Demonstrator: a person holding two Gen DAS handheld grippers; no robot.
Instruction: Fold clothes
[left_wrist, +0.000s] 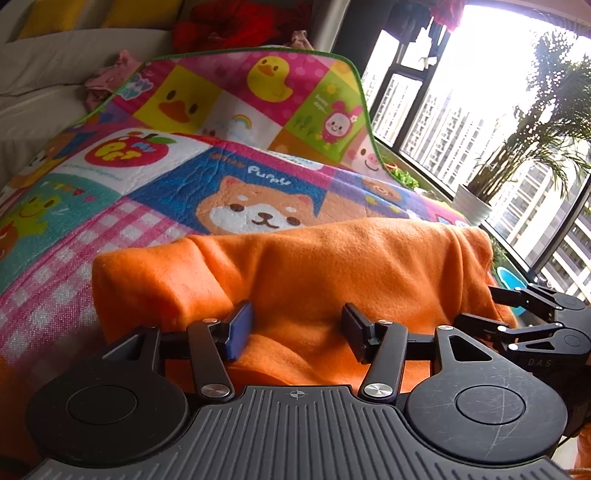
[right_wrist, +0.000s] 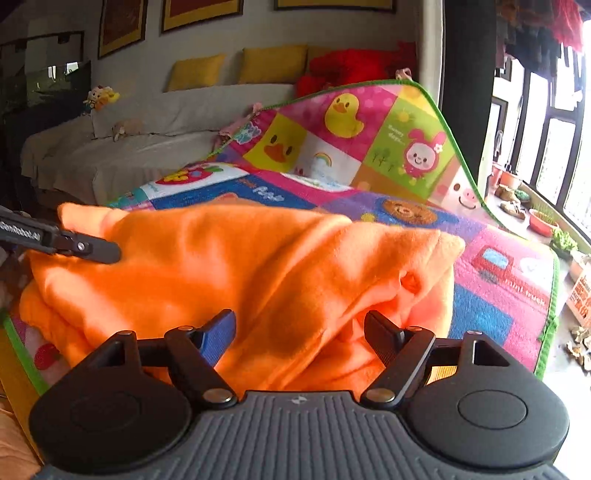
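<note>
An orange fleece garment lies bunched and partly folded on a colourful cartoon play mat. My left gripper is open, its fingers spread over the near edge of the orange cloth. My right gripper is open too, its fingers apart over a raised fold of the same garment. The right gripper's fingers show at the right edge of the left wrist view. The left gripper's finger rests on the cloth at the left of the right wrist view.
The mat's far end curls up against a covered sofa with yellow cushions and a red blanket. Tall windows run along the right with a potted plant, small pots and a blue bowl on the sill.
</note>
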